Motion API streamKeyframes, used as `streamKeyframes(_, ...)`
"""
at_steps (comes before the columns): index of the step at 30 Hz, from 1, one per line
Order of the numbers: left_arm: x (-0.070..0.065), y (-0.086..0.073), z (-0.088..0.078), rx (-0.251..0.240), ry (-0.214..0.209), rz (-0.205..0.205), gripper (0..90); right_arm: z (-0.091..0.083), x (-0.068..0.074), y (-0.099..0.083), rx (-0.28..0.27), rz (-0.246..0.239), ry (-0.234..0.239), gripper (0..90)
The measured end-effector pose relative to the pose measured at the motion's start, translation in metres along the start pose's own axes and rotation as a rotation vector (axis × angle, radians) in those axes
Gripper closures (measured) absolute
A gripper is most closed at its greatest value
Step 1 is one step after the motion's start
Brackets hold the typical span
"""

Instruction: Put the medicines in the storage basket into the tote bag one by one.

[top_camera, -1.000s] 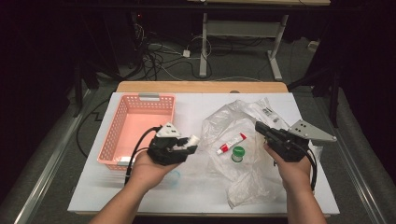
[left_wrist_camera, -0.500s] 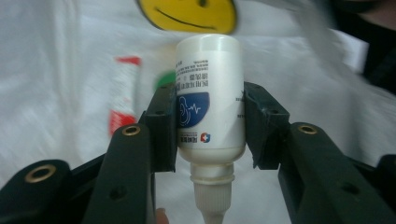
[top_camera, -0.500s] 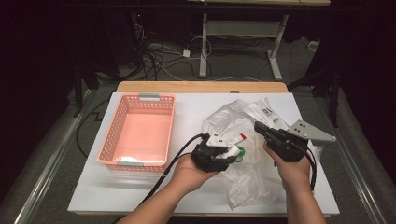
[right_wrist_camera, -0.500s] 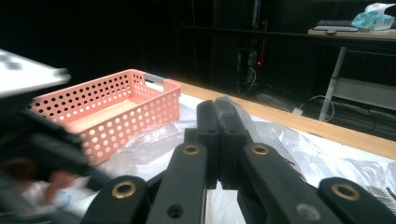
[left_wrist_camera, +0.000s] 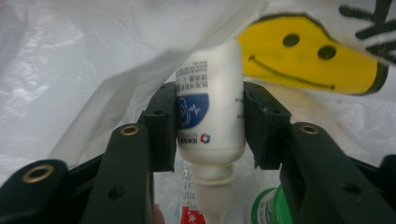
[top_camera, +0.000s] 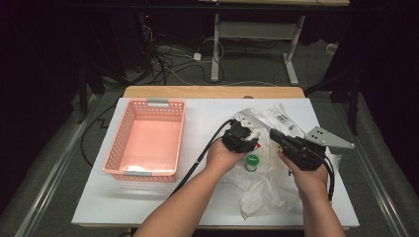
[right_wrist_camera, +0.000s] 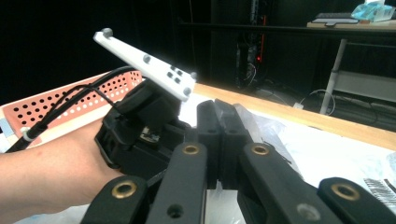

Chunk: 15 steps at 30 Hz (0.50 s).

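Left gripper [top_camera: 247, 136] moved from beside the pink perforated plastic basket [top_camera: 146, 139] onto the clear plastic bag [top_camera: 262, 187], clamping a small white bottle [left_wrist_camera: 211, 119]. Right gripper [top_camera: 277, 138] closed, empty, alongside.

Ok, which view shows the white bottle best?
The left gripper view: the bottle sits between the tongs' pads, label readable, cap toward the camera. In the high view the left gripper hides most of it.

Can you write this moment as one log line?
left claw: shut on bottle | right claw: shut, empty | basket: empty
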<state>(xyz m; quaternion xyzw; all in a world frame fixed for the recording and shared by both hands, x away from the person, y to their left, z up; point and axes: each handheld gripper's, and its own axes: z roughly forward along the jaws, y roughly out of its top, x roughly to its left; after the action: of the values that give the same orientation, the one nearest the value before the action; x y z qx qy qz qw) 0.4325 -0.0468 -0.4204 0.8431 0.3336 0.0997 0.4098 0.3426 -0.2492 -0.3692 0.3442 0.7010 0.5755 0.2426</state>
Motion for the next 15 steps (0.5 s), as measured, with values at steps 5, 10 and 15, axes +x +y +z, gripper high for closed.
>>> streamKeyframes(5,-0.008,-0.006,-0.032,-0.047,-0.042,0.04,36.0,0.002,-0.001,0.0,0.0,0.005,0.0,90.0)
streamKeyframes(10,-0.011,-0.041,-0.081,-0.137,-0.081,0.032,33.9,0.002,-0.004,0.001,-0.001,0.006,-0.014,90.0)
streamKeyframes(15,-0.011,-0.093,-0.096,-0.076,-0.053,0.044,30.3,0.001,0.001,0.001,0.001,-0.004,-0.015,90.0)
